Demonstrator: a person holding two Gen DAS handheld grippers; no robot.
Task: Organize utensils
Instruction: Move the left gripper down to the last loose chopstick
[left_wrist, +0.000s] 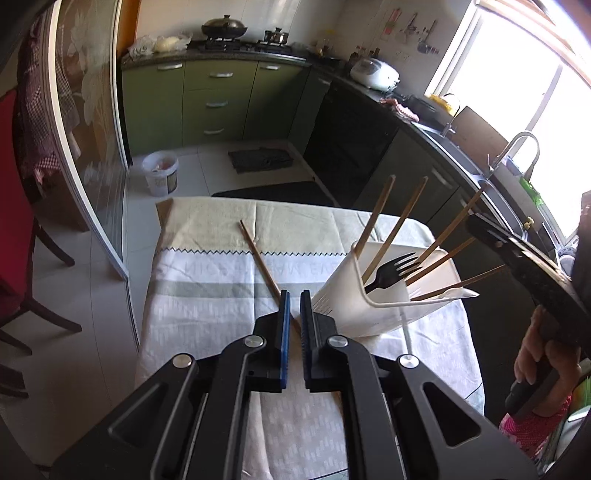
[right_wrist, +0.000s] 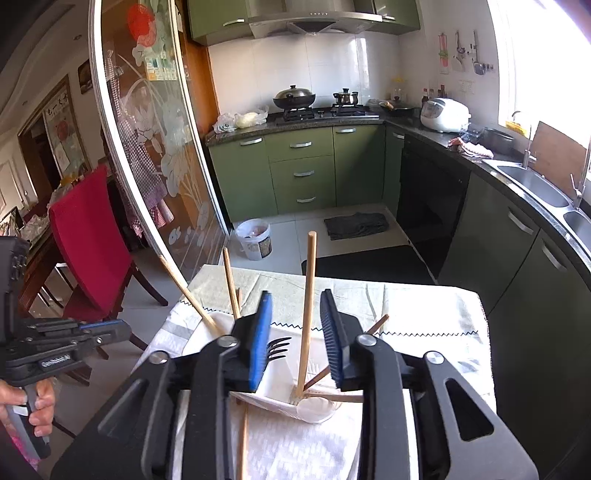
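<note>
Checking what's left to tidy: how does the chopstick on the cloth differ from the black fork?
The chopstick lies flat on the tablecloth, outside the white holder; the black fork stands tilted inside it. The chopstick is a plain light wooden stick, the fork dark with tines. The left tool is nearly shut around the chopstick's near end; nothing grips the fork. Both are utensils.
</note>
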